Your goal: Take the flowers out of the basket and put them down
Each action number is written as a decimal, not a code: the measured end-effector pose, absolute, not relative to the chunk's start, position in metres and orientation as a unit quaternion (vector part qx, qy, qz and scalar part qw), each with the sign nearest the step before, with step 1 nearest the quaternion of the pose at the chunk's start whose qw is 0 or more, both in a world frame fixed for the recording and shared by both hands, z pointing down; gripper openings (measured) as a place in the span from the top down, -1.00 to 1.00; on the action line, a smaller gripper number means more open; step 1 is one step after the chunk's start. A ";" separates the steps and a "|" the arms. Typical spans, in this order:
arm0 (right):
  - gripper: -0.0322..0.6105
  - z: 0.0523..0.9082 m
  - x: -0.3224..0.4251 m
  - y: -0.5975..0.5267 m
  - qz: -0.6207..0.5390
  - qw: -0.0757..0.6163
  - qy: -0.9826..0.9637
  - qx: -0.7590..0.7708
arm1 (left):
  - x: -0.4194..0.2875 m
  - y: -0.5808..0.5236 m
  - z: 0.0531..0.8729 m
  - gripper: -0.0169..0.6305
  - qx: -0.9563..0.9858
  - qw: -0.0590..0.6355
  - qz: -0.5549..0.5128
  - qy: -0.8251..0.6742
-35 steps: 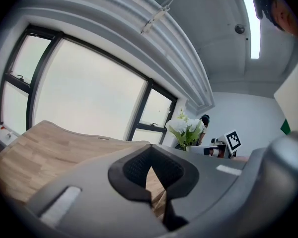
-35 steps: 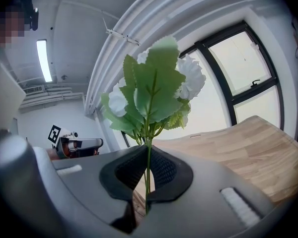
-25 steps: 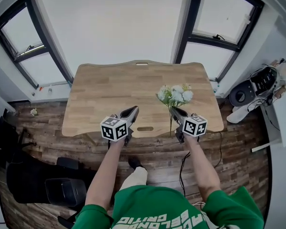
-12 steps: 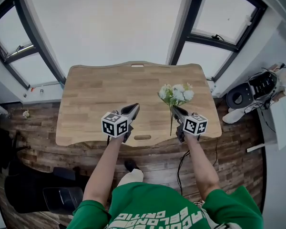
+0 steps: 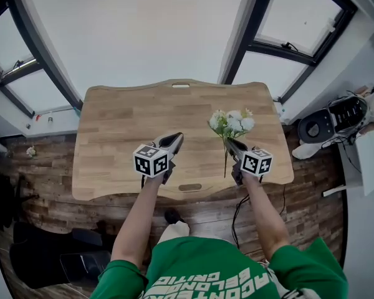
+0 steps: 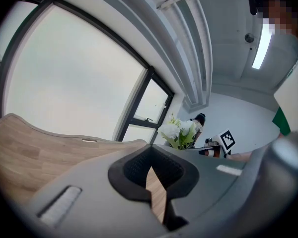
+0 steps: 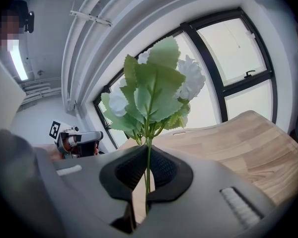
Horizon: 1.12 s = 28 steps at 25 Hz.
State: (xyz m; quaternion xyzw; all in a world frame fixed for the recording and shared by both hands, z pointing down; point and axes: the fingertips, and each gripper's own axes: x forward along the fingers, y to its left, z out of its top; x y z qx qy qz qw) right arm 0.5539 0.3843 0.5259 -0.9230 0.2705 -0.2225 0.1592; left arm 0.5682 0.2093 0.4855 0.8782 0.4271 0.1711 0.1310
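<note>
Over the near edge of the wooden table (image 5: 124, 129), the right gripper (image 5: 230, 144) has its jaws pinched tight on the thin green stem of the flowers (image 5: 230, 123) — white blooms and green leaves standing upright above the table's right half, with the cut end of the stem hanging below the jaws. The left gripper (image 5: 176, 138) is level with it over the table's near middle, jaws drawn almost together with nothing between them — only a sliver of tabletop shows through.

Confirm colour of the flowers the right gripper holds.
Flowers: white blooms, green leaves and stem; best in the right gripper view.
</note>
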 end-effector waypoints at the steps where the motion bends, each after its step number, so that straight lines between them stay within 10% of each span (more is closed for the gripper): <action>1: 0.86 0.527 0.558 0.384 -0.223 0.161 0.269 -0.923 | 0.573 0.209 0.487 0.90 0.877 0.133 0.173 0.428; 28: 0.86 0.558 0.665 0.387 -0.264 0.173 0.305 -0.898 | 0.664 0.242 0.516 0.90 0.880 0.147 0.231 0.389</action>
